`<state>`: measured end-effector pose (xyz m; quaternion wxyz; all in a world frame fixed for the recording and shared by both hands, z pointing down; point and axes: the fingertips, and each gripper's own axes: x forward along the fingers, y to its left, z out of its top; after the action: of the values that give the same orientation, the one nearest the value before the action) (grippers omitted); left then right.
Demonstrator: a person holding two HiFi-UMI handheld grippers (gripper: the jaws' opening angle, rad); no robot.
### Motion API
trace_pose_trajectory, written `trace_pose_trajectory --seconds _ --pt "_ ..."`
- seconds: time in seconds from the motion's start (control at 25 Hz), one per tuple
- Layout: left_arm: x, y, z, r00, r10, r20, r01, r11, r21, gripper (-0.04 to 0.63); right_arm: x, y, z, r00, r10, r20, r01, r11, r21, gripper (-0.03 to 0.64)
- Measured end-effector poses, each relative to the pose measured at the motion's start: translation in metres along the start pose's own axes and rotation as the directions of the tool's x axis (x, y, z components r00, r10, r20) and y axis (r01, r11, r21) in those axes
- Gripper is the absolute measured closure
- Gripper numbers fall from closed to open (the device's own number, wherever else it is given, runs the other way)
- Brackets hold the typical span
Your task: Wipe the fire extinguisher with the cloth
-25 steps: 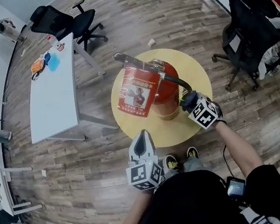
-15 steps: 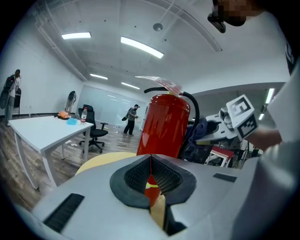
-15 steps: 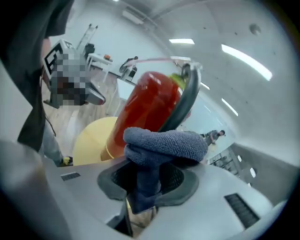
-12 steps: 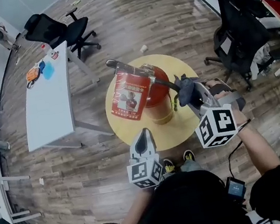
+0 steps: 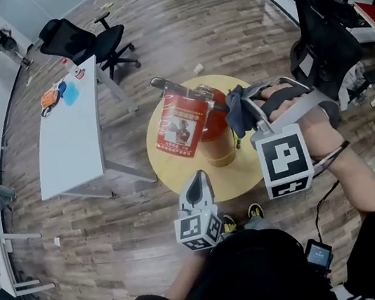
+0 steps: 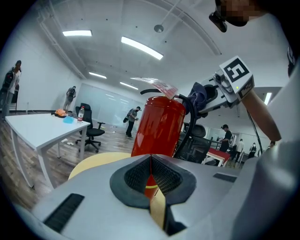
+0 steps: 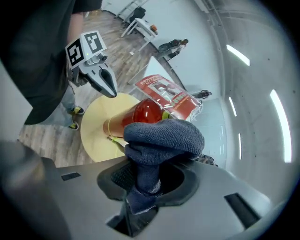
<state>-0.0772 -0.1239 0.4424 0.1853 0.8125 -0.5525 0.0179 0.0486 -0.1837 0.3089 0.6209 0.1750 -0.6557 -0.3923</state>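
Your left gripper (image 5: 196, 178) idles closed and empty, short of the fire extinguisher (image 5: 217, 137) on the round table (image 5: 177, 172). Your right gripper (image 5: 252, 108), clamped on the cloth (image 5: 235, 113), has lifted from the extinguisher's flank to beside its head: wipe there next.

Our left gripper (image 5: 197, 177) and right gripper (image 5: 250, 108) have grey wedge-shaped bodies with black textured jaw pads (image 6: 138, 177). Each carries a white cube (image 5: 285, 158) printed with black square markers. We wear a black top (image 5: 255, 277), and a thin black cable (image 5: 321, 196) lies along the right forearm.
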Motion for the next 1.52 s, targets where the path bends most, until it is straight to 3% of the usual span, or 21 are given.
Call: trace_pose_trajectory --seconds 0.12,0.24,0.32,0.4,0.48,0.56,0.64,0.72,0.8,0.92,1.04,1.12,1.2,1.32,1.4,1.52 --pt "0.001 -0.001 -0.001 1.000 -0.002 0.002 0.002 1.000 -0.008 0.572 0.003 -0.002 0.002 0.992 0.070 -0.101 -0.084 0.986 -0.143 0.498" --pt "0.001 0.000 0.001 1.000 -0.001 0.007 0.001 1.000 -0.009 0.572 0.006 -0.001 0.002 0.987 0.099 -0.126 -0.115 0.985 -0.128 0.499" --pt "0.000 0.002 0.002 1.000 0.004 0.010 -0.004 1.000 -0.013 0.572 0.011 0.006 -0.003 0.988 0.113 -0.108 -0.117 0.993 -0.033 0.499" --pt "-0.002 0.006 0.004 1.000 0.012 0.015 -0.011 1.000 -0.015 0.572 0.029 0.033 -0.013 0.979 0.190 -0.068 -0.183 0.978 0.101 0.499" --pt "-0.004 0.011 0.003 1.000 0.026 0.015 -0.026 0.999 -0.020 0.572 0.062 0.077 -0.016 0.953 0.302 0.011 -0.296 0.924 0.243 0.499" --pt "-0.007 0.017 0.001 0.999 0.043 0.011 -0.043 0.999 -0.026 0.572 0.105 0.127 -0.004 0.923 0.370 0.105 -0.382 0.846 0.372 0.499" --pt "-0.009 0.022 0.000 0.998 0.054 0.007 -0.054 0.998 -0.023 0.572 0.144 0.168 0.019 0.901 0.385 0.199 -0.430 0.743 0.512 0.499" --pt "-0.013 0.029 0.001 0.998 0.070 0.008 -0.069 0.997 -0.017 0.572 0.174 0.199 0.046 0.874 0.375 0.310 -0.482 0.587 0.650 0.499" --pt "-0.018 0.037 0.003 0.996 0.092 0.011 -0.092 0.996 -0.019 0.572 0.199 0.227 0.063 0.847 0.365 0.387 -0.519 0.403 0.754 0.499" --pt "-0.029 0.052 0.003 0.991 0.131 0.013 -0.131 0.991 -0.026 0.572 0.227 0.258 0.082 0.805 0.313 0.504 -0.550 0.074 0.832 0.499" --pt "-0.043 0.066 0.000 0.985 0.170 0.010 -0.170 0.985 -0.031 0.572 0.238 0.266 0.099 0.776 0.214 0.593 -0.551 -0.229 0.803 0.499" --pt "-0.048 0.073 -0.001 0.982 0.187 0.009 -0.186 0.982 -0.034 0.572 0.233 0.257 0.105 0.759 0.136 0.637 -0.554 -0.378 0.742 0.499" --pt "-0.052 0.078 -0.004 0.981 0.193 0.006 -0.193 0.981 -0.035 0.572 0.217 0.231 0.116 0.726 0.028 0.687 -0.594 -0.478 0.647 0.499" --pt "-0.053 0.079 -0.010 0.981 0.192 -0.005 -0.192 0.980 -0.044 0.572 0.180 0.175 0.134 0.649 -0.156 0.745 -0.672 -0.577 0.464 0.499" --pt "-0.053 0.077 -0.013 0.982 0.187 -0.006 -0.187 0.981 -0.051 0.572 0.152 0.136 0.140 0.597 -0.275 0.754 -0.715 -0.610 0.343 0.499" --pt "-0.051 0.075 -0.013 0.985 0.175 -0.002 -0.175 0.983 -0.049 0.572 0.106 0.074 0.139 0.529 -0.448 0.721 -0.758 -0.632 0.163 0.499"
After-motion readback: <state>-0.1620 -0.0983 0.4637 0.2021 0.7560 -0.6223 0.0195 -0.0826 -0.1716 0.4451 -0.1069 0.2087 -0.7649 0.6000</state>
